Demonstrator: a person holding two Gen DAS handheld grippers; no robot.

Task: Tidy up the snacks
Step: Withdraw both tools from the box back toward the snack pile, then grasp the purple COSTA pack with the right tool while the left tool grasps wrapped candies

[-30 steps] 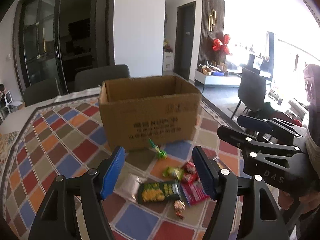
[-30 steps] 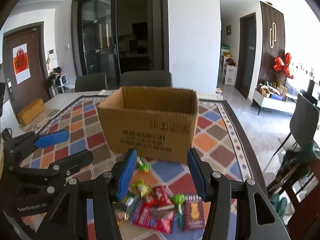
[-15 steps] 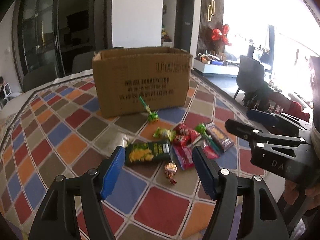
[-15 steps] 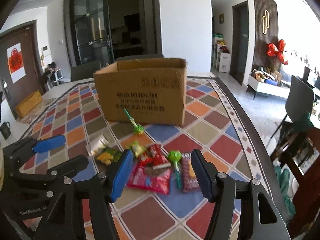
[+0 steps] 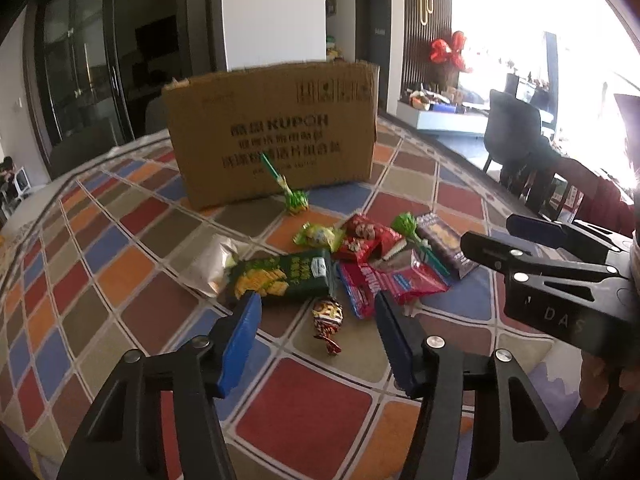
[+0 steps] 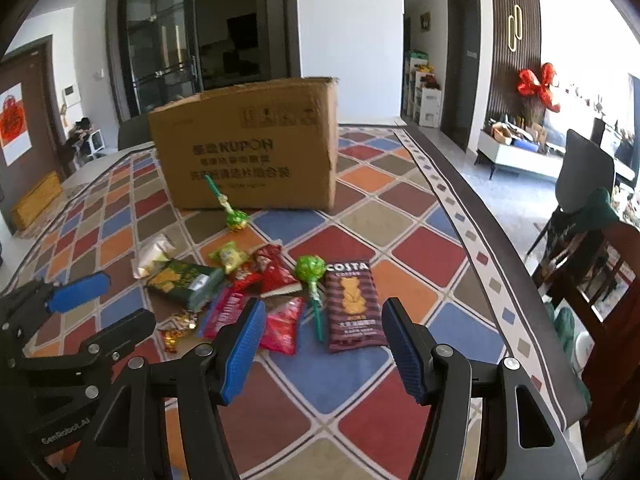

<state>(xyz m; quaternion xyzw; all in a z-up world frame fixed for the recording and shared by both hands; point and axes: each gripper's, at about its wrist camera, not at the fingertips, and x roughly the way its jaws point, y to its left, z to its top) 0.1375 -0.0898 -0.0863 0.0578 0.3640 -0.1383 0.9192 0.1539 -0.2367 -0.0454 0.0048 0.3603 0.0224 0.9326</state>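
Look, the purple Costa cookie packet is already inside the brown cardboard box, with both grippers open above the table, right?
Not quite. The purple Costa cookie packet lies flat on the checked tablecloth, in front of the brown cardboard box, as the right wrist view shows. The left gripper and right gripper are both open, holding nothing.

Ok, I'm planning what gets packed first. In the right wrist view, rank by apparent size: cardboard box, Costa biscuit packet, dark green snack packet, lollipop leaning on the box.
1. Cardboard box
2. Costa biscuit packet, nearer the camera; dark green snack packet looks similar, so unranked
3. Lollipop
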